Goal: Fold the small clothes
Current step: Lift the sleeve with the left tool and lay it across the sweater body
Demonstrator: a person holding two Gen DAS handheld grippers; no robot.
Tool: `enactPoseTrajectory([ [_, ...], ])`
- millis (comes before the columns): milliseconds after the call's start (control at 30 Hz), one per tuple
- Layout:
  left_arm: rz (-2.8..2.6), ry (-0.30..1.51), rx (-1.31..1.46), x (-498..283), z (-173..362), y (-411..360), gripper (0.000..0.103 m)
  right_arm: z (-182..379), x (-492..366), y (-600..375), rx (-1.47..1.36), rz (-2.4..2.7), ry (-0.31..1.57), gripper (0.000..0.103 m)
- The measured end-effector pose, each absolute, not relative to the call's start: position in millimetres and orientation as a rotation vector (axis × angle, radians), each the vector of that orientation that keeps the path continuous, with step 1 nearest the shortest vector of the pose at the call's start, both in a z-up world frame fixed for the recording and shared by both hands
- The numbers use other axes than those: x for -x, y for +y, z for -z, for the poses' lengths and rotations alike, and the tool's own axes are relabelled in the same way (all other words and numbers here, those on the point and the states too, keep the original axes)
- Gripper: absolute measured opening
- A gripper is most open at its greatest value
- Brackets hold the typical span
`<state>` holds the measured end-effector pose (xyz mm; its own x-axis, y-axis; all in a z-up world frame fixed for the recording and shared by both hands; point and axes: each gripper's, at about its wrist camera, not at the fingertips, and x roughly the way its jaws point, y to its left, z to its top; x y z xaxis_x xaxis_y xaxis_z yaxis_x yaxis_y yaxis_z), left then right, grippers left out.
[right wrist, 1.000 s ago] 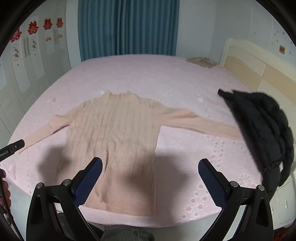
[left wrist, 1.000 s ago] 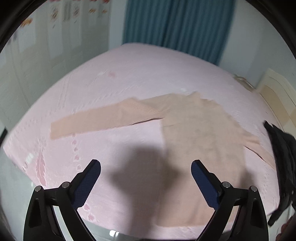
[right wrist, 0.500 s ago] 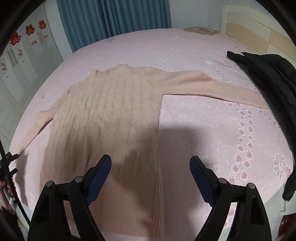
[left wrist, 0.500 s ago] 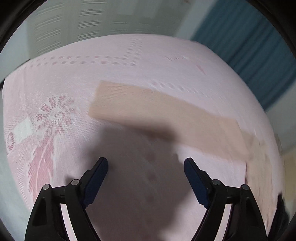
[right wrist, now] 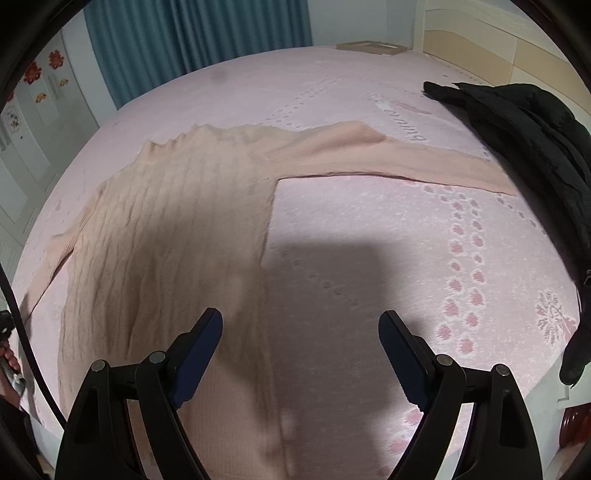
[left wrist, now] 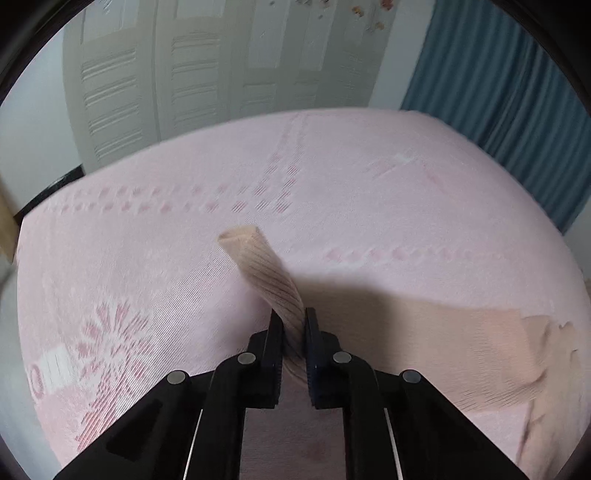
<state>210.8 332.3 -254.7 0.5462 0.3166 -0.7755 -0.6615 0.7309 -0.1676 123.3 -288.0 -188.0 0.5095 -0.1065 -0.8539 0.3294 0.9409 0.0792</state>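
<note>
A beige ribbed sweater (right wrist: 166, 236) lies flat on the pink bedspread (right wrist: 369, 258), neck toward the far side, its right sleeve (right wrist: 424, 166) stretched toward the black jacket. My left gripper (left wrist: 293, 332) is shut on the sweater's left sleeve (left wrist: 269, 277) near the cuff, which stands up between the fingers; the rest of the sleeve (left wrist: 461, 339) trails to the right on the bed. My right gripper (right wrist: 301, 332) is open and empty, hovering over the sweater's lower hem and the bed beside it.
A black jacket (right wrist: 524, 122) lies at the right side of the bed. A headboard (right wrist: 498, 44) is behind it, teal curtains (right wrist: 199, 29) at the back, white wardrobe doors (left wrist: 207, 74) to the left. A flat box (right wrist: 373, 46) sits at the far edge.
My left gripper swung left to the sleeve's cuff end, closed on it and lifted it. My right gripper moved lower and closer over the sweater's hem, staying open.
</note>
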Motion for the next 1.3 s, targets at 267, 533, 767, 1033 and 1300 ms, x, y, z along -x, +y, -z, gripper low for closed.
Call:
enactPoseTrajectory([
  [267,-0.387,0.652,0.335,-260,155,230,0.010,182,-115,-318,-0.252,0.301,0.969,0.086],
  [533,-0.069,0.586,0.153,-321,95,47,0.010,168,-113,-361,-0.241,0.317,0.940,0.086],
  [767,0.203,0.696,0.027,-337,130,-127,0.010,179,-115,-381,-0.229,0.330,0.958,0.086],
  [1033,0.406,0.953,0.030,-332,212,-198,0.034,200,-129,-379,-0.224,0.307,0.993,0.086],
  [1300,0.175,0.852,0.050,-335,185,-77,0.069,204,-177,-349,-0.257,0.162,0.948,0.083],
])
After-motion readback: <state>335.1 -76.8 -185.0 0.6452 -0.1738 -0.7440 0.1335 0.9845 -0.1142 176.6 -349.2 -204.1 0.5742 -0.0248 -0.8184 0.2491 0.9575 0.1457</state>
